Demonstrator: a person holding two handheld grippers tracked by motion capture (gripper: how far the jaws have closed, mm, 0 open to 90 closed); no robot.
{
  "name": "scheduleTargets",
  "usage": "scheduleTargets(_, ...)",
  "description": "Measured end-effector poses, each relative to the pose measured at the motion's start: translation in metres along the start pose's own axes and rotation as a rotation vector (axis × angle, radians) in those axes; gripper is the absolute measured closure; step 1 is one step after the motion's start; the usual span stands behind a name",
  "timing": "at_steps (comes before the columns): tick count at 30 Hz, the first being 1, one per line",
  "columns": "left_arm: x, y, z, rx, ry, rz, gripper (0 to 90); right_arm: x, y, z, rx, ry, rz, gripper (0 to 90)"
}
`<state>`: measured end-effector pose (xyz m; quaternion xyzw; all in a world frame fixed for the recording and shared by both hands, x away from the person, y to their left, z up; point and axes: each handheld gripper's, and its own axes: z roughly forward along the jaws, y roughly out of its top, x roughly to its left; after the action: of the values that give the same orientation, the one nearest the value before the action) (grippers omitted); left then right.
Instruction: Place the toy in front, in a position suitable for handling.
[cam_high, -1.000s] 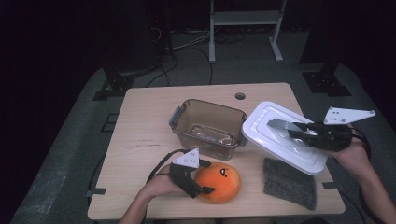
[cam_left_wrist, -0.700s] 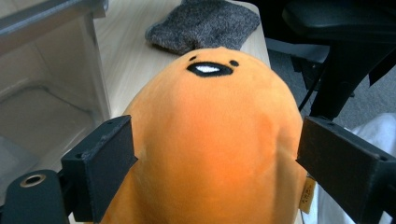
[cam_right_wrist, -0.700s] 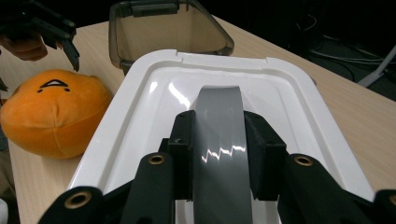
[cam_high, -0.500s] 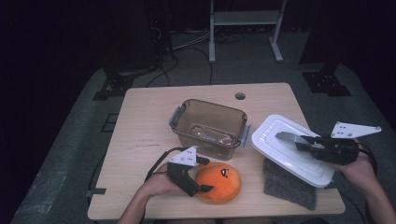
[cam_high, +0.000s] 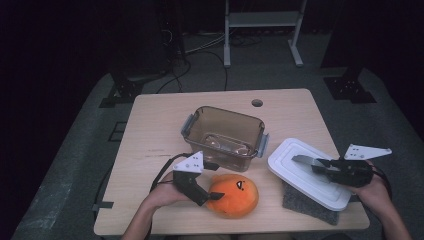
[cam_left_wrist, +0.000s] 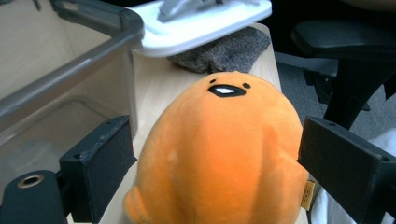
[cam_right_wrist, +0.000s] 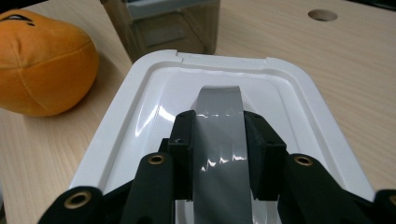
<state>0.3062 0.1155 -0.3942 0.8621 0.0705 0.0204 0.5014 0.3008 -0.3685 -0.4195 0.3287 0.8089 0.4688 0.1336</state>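
Note:
An orange plush with a small face lies near the table's front edge. My left gripper reaches it from the left. In the left gripper view its black jaws stand on either side of the plush, close to its flanks, with no squeeze showing. My right gripper is shut on the grey handle of a white lid, which hangs low at the front right over a grey cloth. In the right gripper view both pads clamp the handle above the lid.
A brown see-through container with grey clips stands open in the middle of the wooden table, between the plush and the lid. A round hole is in the table's far edge. A metal stand and cables lie on the floor beyond.
My right gripper has carried the white lid down and toward the front right, away from the container, so it now sits low over the grey cloth. The left gripper and plush have stayed put.

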Motion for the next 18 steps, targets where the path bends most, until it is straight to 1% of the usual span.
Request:
scheduleTargets(1, 0.000, 0.000, -0.001, -0.006, 0.005, -0.007, 9.7, 0.000, -0.003, 0.002, -0.001, 0.002, 0.007, 65.6)
scheduleTargets(3, 0.001, 0.000, -0.004, -0.008, 0.016, -0.006, 9.8, 0.000, -0.007, 0.006, -0.001, 0.004, 0.016, 65.5)
scheduleTargets(6, 0.003, -0.001, -0.010, -0.011, 0.031, -0.006, 9.7, 0.001, -0.012, 0.012, 0.003, 0.009, 0.018, 65.5)
scheduleTargets(8, 0.004, -0.002, -0.015, -0.023, 0.044, -0.012, 9.8, 0.002, -0.015, 0.016, 0.006, 0.010, 0.018, 65.5)
scheduleTargets(11, 0.006, -0.003, -0.021, -0.030, 0.062, -0.015, 9.7, 0.004, -0.018, 0.019, 0.018, 0.013, 0.021, 65.5)
scheduleTargets(14, 0.007, -0.006, -0.027, -0.042, 0.079, -0.029, 9.7, 0.005, -0.020, 0.021, 0.019, 0.014, 0.023, 65.4)
scheduleTargets(18, 0.008, -0.010, -0.036, -0.037, 0.106, -0.038, 9.7, 0.006, -0.024, 0.022, 0.023, 0.016, 0.030, 65.4)
